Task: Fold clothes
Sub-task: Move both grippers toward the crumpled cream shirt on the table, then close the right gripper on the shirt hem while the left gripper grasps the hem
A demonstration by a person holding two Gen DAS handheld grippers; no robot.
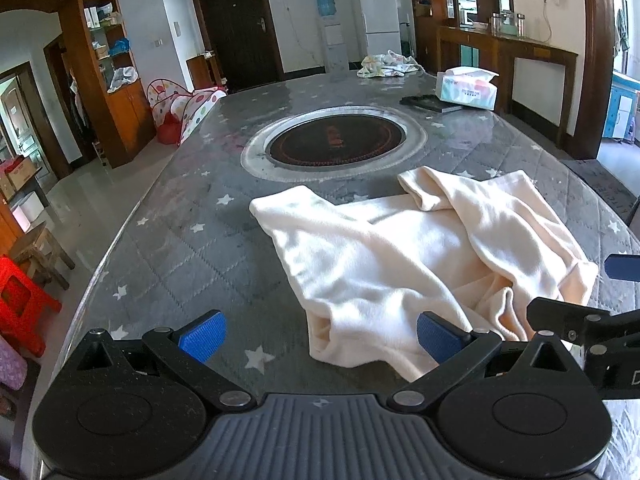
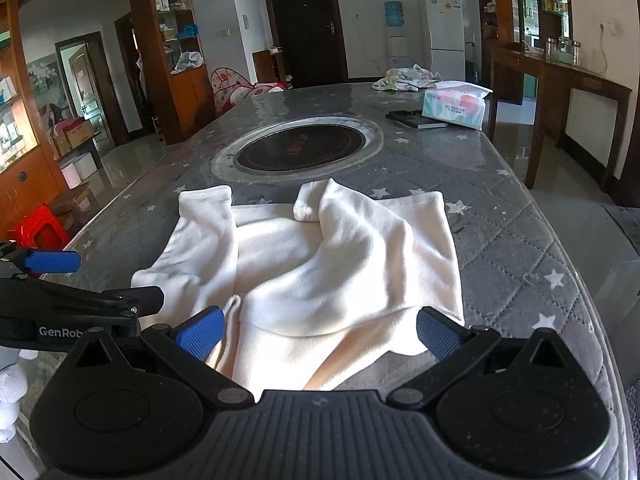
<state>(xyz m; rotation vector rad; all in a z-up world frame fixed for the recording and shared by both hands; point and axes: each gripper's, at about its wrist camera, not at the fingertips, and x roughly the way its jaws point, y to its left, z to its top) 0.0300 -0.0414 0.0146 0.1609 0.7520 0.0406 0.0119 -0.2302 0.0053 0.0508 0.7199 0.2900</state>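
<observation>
The left gripper [image 1: 320, 338] hangs low with its blue-padded fingers [image 1: 202, 340] spread wide and nothing between them. The right gripper [image 2: 320, 334] sits just beside it, level and pointing the same way, its fingers [image 2: 438, 338] equally wide apart.

Tissue box [image 2: 455, 106], fridge [image 2: 444, 36], hob [image 2: 298, 148]

A home dining room; fridge [image 2: 444, 32], water dispenser [image 2: 395, 34], hotpot table [image 2: 520, 240]
</observation>
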